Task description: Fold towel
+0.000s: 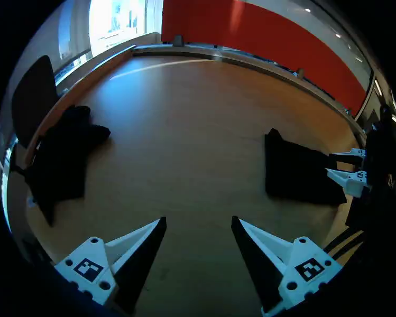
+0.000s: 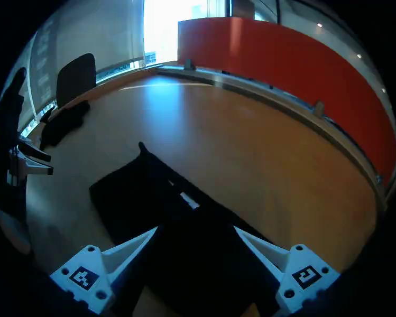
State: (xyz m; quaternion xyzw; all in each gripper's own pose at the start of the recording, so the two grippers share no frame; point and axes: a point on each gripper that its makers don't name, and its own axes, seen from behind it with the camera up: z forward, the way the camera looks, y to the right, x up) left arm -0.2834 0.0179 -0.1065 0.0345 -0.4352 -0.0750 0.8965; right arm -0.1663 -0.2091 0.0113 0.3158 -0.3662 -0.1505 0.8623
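The flat black cloth towel (image 2: 145, 201) lies on the broad light-brown wooden table (image 2: 261, 158), toward the table's near edge. The white right gripper (image 2: 196, 228) stands over the towel with its fingers spread wide, clamping nothing. The white left gripper (image 1: 198, 219) hangs over bare table, its fingers likewise apart and empty. A crumpled dark cloth heap (image 1: 65, 153) sits at the table's left edge.
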